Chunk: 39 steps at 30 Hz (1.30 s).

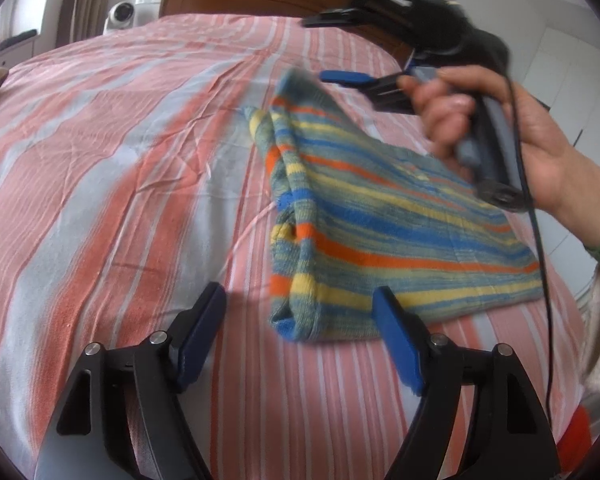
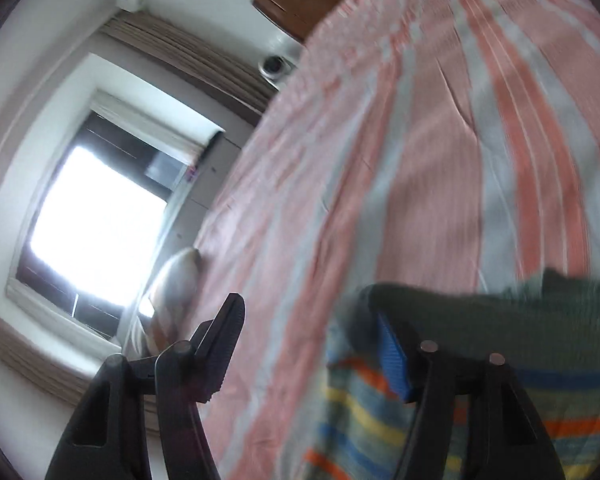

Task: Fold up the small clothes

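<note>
both hand-held grippers, left (image 1: 300,308) and right (image 1: 332,48), gape above the striped garment (image 1: 380,216).

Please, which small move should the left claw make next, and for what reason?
Probably ease the open left claw forward onto the near edge of the striped garment and close. The garment lies folded on the bed sheet, and the right claw hangs open above, holding nothing.

We see our left gripper (image 1: 300,308) spread wide beside the folded striped garment (image 1: 380,216); our right gripper (image 1: 328,48) hovers above that garment, parted.
</note>
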Each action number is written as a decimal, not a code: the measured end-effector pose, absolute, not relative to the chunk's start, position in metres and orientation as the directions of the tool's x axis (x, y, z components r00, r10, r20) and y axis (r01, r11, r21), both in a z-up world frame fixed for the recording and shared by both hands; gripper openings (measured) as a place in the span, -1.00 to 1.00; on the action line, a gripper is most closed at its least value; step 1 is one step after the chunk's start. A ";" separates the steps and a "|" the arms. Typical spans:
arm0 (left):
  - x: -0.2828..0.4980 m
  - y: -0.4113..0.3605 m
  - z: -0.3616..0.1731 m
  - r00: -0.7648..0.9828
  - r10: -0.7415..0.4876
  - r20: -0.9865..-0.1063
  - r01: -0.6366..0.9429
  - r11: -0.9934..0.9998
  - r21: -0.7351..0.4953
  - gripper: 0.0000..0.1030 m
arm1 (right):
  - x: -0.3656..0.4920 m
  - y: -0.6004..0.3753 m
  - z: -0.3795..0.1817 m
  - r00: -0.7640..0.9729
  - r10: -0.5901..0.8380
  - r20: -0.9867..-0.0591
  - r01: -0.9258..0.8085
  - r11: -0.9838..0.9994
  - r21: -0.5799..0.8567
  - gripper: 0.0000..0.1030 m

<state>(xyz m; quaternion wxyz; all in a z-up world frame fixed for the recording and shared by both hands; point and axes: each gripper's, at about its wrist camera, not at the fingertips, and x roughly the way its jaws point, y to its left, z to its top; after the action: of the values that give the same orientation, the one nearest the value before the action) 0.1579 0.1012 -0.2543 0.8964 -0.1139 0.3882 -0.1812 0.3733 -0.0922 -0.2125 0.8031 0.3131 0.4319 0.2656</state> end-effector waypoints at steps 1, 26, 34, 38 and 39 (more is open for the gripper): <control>0.159 0.102 -0.255 0.632 -0.416 -0.654 0.237 0.907 -0.348 0.52 | 0.369 -0.094 -0.206 0.481 0.695 -0.534 -0.167 0.671 0.722 0.23; 0.103 0.049 -0.235 0.677 -0.251 -0.692 0.179 0.968 -0.177 0.86 | -0.032 -0.368 -0.237 0.666 0.016 -0.745 0.201 0.959 0.200 0.44; 0.102 0.040 -0.260 0.690 -0.226 -0.688 0.221 0.970 -0.098 0.98 | -0.030 -0.360 -0.267 0.679 -0.031 -0.733 0.188 0.973 0.134 0.95; 0.098 0.044 -0.261 0.706 -0.237 -0.667 0.225 0.969 -0.106 0.98 | -0.035 -0.362 -0.268 0.698 -0.025 -0.716 0.183 0.972 0.145 0.95; 0.097 0.043 -0.262 0.708 -0.236 -0.666 0.225 0.969 -0.104 0.98 | -0.037 -0.362 -0.268 0.700 -0.026 -0.713 0.184 0.972 0.145 0.95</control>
<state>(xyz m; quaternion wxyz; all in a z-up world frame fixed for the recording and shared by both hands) 0.0974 0.0430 -0.2616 0.9240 -0.0077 0.3614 -0.1247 -0.0366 -0.3622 -0.2683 0.9163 0.1031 0.3828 -0.0572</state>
